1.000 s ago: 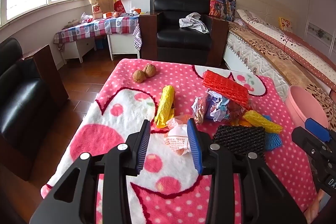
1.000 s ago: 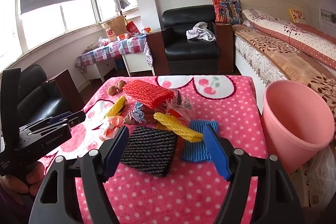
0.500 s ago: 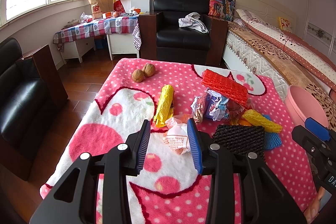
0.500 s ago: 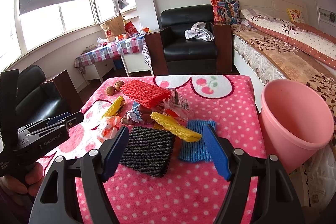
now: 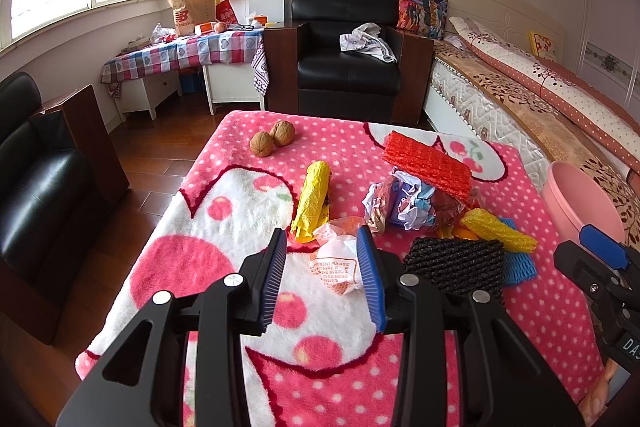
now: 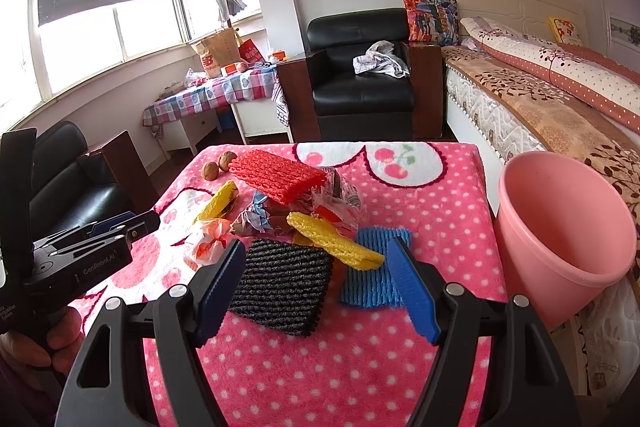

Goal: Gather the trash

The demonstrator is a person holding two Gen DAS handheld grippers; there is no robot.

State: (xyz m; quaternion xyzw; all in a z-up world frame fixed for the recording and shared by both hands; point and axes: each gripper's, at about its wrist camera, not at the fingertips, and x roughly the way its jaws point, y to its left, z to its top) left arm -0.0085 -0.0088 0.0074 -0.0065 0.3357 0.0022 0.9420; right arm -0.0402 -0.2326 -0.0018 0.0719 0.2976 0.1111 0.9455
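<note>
Left gripper [image 5: 322, 269] low and level, pointing forward, jaws parted with a moderate gap. Right gripper [image 6: 316, 283] alongside, jaws spread wide, nothing between the pads. Person's left hand [image 6: 38, 341] wraps the left gripper's handle, fingers curled around it.

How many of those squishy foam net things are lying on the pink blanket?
4. A red one tops the pile at the back, a yellow one lies slanted below it, a black one sits nearest, and a blue one lies beside it. The pile may hide more.
</note>
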